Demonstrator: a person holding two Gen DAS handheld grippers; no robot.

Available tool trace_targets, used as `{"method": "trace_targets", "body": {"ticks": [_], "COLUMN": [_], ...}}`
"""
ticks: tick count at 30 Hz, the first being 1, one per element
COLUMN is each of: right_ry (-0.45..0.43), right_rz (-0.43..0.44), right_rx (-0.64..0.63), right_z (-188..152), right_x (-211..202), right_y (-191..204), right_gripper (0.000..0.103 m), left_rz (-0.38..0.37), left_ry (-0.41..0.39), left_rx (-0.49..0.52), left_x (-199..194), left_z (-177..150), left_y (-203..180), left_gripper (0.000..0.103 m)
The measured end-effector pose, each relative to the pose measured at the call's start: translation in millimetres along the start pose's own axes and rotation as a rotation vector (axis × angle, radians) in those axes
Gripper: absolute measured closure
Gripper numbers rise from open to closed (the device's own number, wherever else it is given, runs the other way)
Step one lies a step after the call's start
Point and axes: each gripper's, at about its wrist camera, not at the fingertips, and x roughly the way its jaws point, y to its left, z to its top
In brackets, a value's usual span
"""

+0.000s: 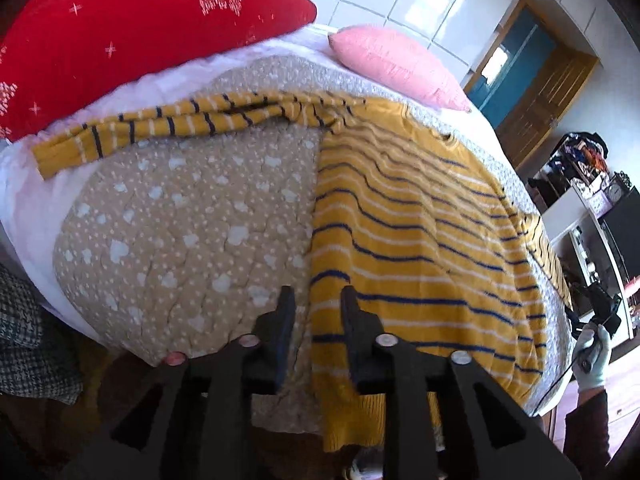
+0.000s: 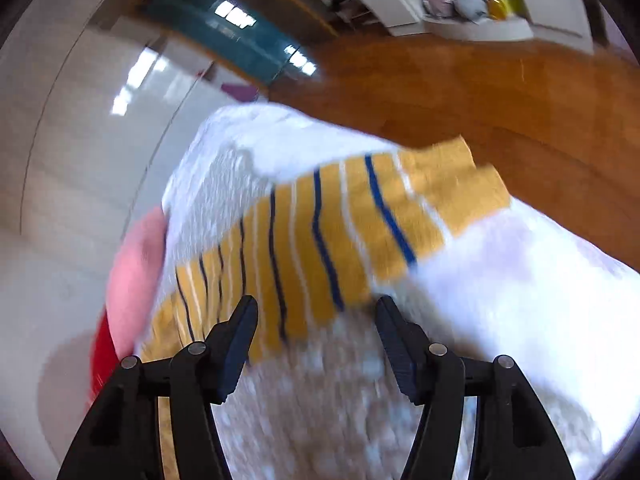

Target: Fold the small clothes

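Observation:
A yellow sweater (image 1: 420, 240) with blue and white stripes lies flat on the bed, one sleeve (image 1: 160, 128) stretched out to the left. My left gripper (image 1: 316, 300) is open, its jaws a small way apart over the sweater's left edge near the hem. In the right wrist view my right gripper (image 2: 316, 312) is open wide just above the other sleeve (image 2: 320, 240), whose yellow cuff (image 2: 456, 184) reaches the bed's edge. That view is blurred. The right gripper also shows in the left wrist view (image 1: 600, 312), held in a gloved hand at the far right.
The bed has a beige dotted quilt (image 1: 180, 232) over a white sheet (image 2: 520, 280). A red pillow (image 1: 120, 32) and a pink pillow (image 1: 396, 60) lie at the head. A wooden floor (image 2: 480, 92) and shelves (image 1: 592, 200) lie beyond the bed.

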Motion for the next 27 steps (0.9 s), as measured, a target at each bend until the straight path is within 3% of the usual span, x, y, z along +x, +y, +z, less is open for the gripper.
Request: {"method": "trace_targets", "body": {"ticks": [2,3,4,5,7,9,12,15,18,20,24,26,27], "right_ry": [-0.012,-0.018,-0.011,0.001,-0.014,-0.051,-0.053,-0.006,0.083,0.183,0.374,0.441,0.465], "right_rz": [-0.007,-0.031,-0.054,-0.073,-0.098,-0.138,-0.124,-0.047,0.039,0.101,0.137,0.065,0.027], "right_rx": [0.024,0.029,0.026,0.023,-0.010,-0.163,-0.366,-0.588,-0.728,-0.813,-1.013,-1.111,-1.159], "right_z": [10,16,18,20,24,22,3,-54,-120,-182,-309,-355,-379], "right_x": [9,12,17,20,18,14,15,37,71,101,163,196,211], "right_y": [2,2,5,9,24,73,150,252,323,364,404,405,402], "right_gripper": [0.038,0.054,0.082,0.089,0.091,0.093,0.094,0.094,0.094,0.094,0.094,0.088,0.079], "left_rz": [-0.001,-0.005,-0.010,-0.015,-0.022,-0.026,-0.044,-0.063,-0.069,-0.073,-0.072,-0.076,-0.076], "left_ry": [-0.027,-0.039,-0.050,-0.057,-0.071,-0.082,-0.084,-0.079,-0.078,-0.083,-0.100,-0.105,-0.106], "left_rx": [-0.010,-0.017,-0.025,-0.029,-0.035,-0.045,-0.073,-0.115,-0.163,-0.186,-0.222,-0.235,-0.240], "left_x": [-6,-9,-12,-14,-16,-17,-14,-12,-13,-16,-23,-25,-26], "left_z": [3,5,6,6,7,7,5,0,-4,-6,-9,-11,-12], "left_y": [2,4,6,9,15,23,37,54,73,84,106,115,119], "left_gripper": [0.072,0.072,0.071,0.071,0.067,0.066,0.065,0.065,0.065,0.065,0.065,0.065,0.064]}}
